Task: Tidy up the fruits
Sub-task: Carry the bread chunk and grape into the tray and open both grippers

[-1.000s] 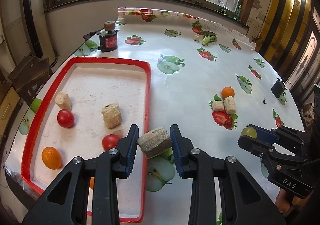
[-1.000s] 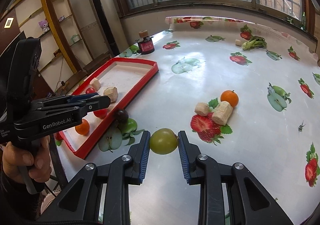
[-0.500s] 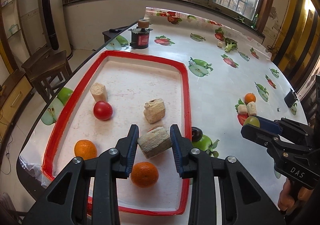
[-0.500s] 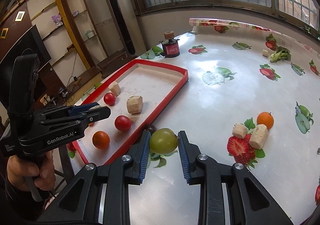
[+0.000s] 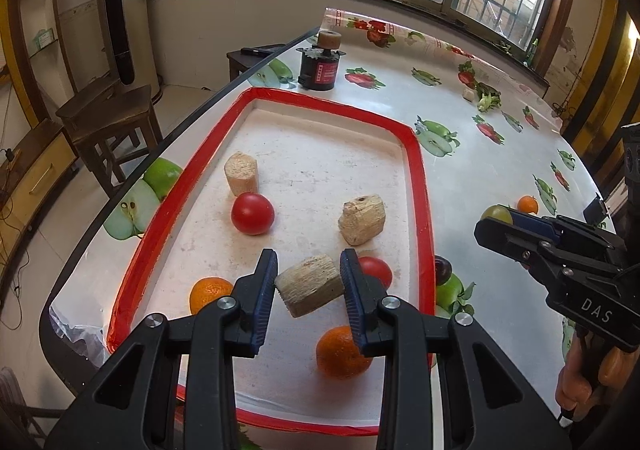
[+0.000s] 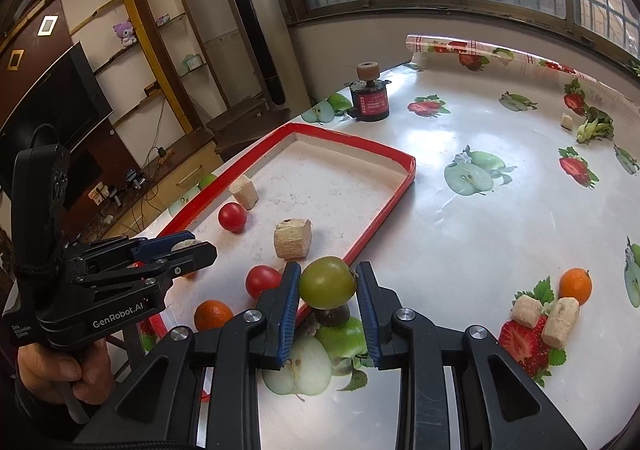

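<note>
My left gripper (image 5: pixel 308 286) is shut on a beige fibrous chunk (image 5: pixel 310 285) and holds it above the near part of the red-rimmed tray (image 5: pixel 422 186). The tray holds two more beige chunks (image 5: pixel 362 218), two red tomatoes (image 5: pixel 253 213) and two oranges (image 5: pixel 340 352). My right gripper (image 6: pixel 328 286) is shut on a green fruit (image 6: pixel 327 282), above the tray's near right rim (image 6: pixel 384 218). A dark plum (image 6: pixel 332 316) lies on the table just below it. An orange (image 6: pixel 575 286) and two beige chunks (image 6: pixel 560 320) lie on the table to the right.
A black and red motor-like cylinder (image 5: pixel 320 68) stands beyond the tray's far end. A green vegetable piece (image 6: pixel 596 128) and a small beige bit lie at the far right of the table. A wooden stool (image 5: pixel 108 118) stands off the table's left edge.
Both grippers have moved left toward the tray, keeping their loads. The left one went from beside the tray's right rim to over its near part; the right one reached the tray's rim.
</note>
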Demonstrator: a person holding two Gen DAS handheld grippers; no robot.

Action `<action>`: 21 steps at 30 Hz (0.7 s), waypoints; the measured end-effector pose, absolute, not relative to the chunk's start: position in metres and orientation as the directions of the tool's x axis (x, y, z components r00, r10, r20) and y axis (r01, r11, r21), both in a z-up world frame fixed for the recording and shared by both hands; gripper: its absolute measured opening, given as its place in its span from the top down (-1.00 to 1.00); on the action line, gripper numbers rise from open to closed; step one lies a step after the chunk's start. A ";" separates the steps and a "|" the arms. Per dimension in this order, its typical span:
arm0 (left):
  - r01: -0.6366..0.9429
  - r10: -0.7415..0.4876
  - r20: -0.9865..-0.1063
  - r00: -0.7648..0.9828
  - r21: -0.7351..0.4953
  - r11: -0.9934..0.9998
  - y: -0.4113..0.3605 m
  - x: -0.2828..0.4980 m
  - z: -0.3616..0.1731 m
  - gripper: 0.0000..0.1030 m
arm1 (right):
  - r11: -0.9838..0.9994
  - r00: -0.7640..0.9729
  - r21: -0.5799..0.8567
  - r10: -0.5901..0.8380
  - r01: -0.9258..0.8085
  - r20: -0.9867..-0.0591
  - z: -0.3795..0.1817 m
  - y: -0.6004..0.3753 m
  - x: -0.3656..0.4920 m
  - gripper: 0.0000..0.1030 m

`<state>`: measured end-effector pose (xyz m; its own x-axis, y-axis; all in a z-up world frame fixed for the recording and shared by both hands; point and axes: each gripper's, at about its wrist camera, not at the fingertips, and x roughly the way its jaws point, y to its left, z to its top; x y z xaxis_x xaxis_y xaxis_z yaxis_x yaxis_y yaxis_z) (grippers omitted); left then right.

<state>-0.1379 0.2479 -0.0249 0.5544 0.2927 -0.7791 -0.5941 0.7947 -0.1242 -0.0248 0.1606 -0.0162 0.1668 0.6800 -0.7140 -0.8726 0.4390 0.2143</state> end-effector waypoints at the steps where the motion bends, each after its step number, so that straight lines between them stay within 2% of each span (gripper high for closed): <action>1: -0.597 0.293 -0.780 0.553 -0.126 0.792 0.250 -0.138 -0.025 0.42 | 0.438 0.163 0.216 0.679 -0.873 -0.716 -0.017 0.164 -0.023 0.45; 21: -0.640 0.297 -0.808 0.509 -0.124 0.758 0.277 -0.126 -0.043 0.42 | 0.436 0.131 0.237 0.662 -0.868 -0.738 -0.037 0.232 0.008 0.43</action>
<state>-0.1258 0.2771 -0.0430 0.5085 0.2969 -0.8082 -0.6400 0.7582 -0.1241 0.0084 0.2324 -0.0371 0.1307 0.6617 -0.7383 -0.8680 0.4362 0.2373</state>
